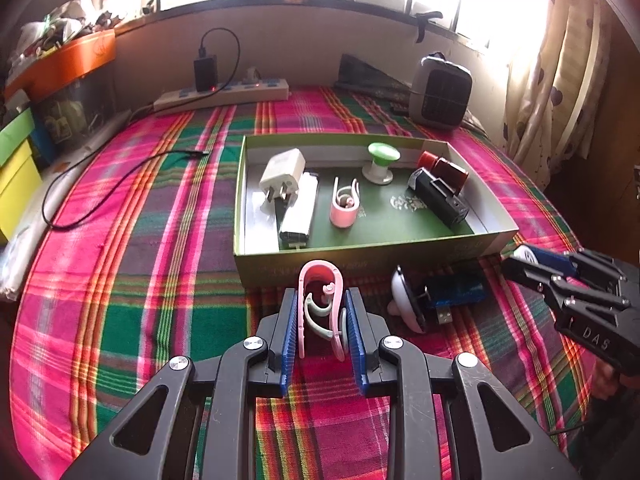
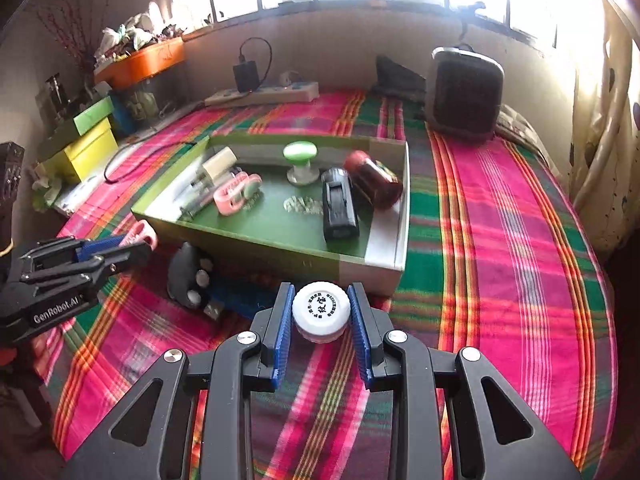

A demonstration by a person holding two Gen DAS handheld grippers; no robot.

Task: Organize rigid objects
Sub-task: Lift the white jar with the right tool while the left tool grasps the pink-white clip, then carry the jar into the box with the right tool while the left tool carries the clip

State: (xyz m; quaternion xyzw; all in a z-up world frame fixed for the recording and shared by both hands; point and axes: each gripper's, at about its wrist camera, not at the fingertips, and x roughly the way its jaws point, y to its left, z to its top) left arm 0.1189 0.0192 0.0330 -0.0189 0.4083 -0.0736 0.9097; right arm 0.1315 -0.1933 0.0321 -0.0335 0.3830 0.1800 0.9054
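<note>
Between your left tongs point(image 1: 322, 320) the pink clip point(image 1: 320, 304) sits pinched; right tongs point(image 2: 320, 312) clamp a white cap point(image 2: 321, 310). Box wall point(image 1: 360, 264) at 12 o'clock could knock either loose.

The black gripper point(image 2: 116, 258) at about 9 o'clock in the right wrist view has white letters on its side. They read "GenRobot.AI", though the end is partly cut off. The other black gripper point(image 1: 520, 258), at about 3 o'clock in the left wrist view, shows pale letters "DAS". The white cap point(image 2: 321, 307) near the middle of the right wrist view has black Chinese signs in a ring, too small to read.
</note>
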